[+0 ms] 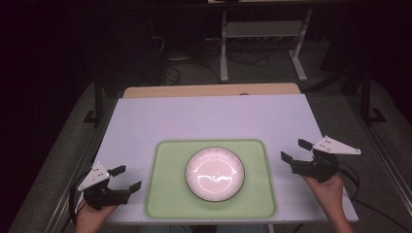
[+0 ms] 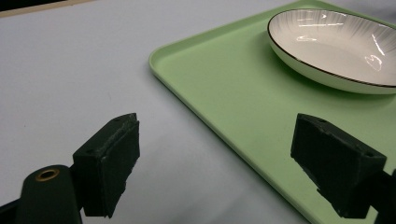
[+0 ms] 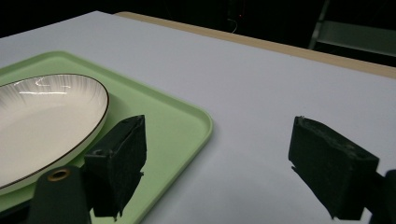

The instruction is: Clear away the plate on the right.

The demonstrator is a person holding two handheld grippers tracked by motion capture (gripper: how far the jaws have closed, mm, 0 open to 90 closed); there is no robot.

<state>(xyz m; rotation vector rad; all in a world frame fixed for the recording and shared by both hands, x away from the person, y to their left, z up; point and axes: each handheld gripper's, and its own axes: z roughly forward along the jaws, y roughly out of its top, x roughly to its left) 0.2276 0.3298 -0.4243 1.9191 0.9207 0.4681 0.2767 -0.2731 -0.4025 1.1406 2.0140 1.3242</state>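
Left gripper point(image 1: 127, 177): you hold it wide apart and empty, just left of the tray point(image 1: 165, 194)
Right gripper point(image 1: 295, 150): wide too, empty, just right of the tray
Plate point(image 1: 214, 174): centred on the tray
Risk: glossy, shallow rim; your jaws may slip or tip it
Surface: pale table point(image 1: 194, 116), bare
Room: dark, cables behind

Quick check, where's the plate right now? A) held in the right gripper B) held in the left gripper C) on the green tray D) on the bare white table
C: the plate sits centred on the green tray, with the left gripper and right gripper open at either side, off it.
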